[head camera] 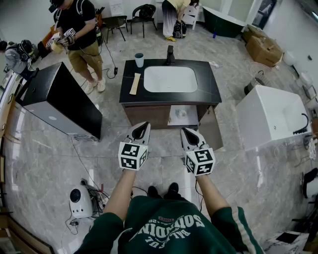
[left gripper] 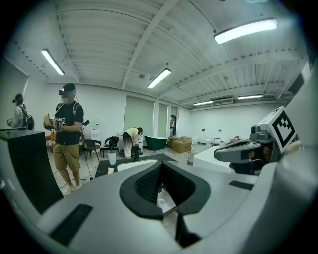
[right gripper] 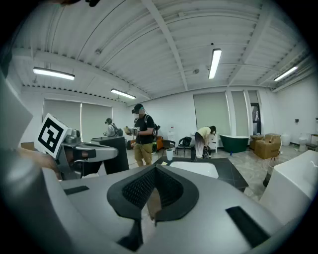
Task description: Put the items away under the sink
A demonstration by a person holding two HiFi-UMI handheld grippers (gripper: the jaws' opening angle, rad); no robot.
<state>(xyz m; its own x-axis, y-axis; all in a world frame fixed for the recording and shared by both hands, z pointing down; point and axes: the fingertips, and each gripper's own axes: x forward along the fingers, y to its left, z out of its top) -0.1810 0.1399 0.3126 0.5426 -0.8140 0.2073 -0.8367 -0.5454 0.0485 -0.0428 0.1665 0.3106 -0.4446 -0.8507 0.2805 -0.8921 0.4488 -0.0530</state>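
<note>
The person stands on the marble floor [head camera: 39,163] facing a dark vanity table [head camera: 208,87], with a claw held out nearly level in each hand. The left claw [head camera: 141,127] is closed, its two black pads meeting at the tip with nothing between them. The right claw [head camera: 187,131] beside it looks closed and empty in the same way. Both tips hang just short of the vanity's front and touch nothing.

Ahead of the left claw, a pale cup [head camera: 139,59] stands upright on the table near the back edge. A flat tan strip [head camera: 134,83] lies nearer to that claw, just beside the white basin [head camera: 170,79]. A black faucet [head camera: 170,53] rises behind the basin, ahead of the gap between the two claws. In front of the right claw the cabinet door [head camera: 211,128] under the sink stands open, swung out to that claw's right. On the white shelf [head camera: 175,119] inside sits a small round thing [head camera: 182,113] that I can't make out.

Well off to the left of the left claw stands a black cabinet [head camera: 59,99], and past it a person in a black shirt [head camera: 79,30] holds something in both hands. To the right of the right claw sits a white bathtub [head camera: 271,116]. Far beyond the vanity another person [head camera: 171,15] bends over. Behind the left claw, a white device [head camera: 79,201] with cables lies on the floor.
</note>
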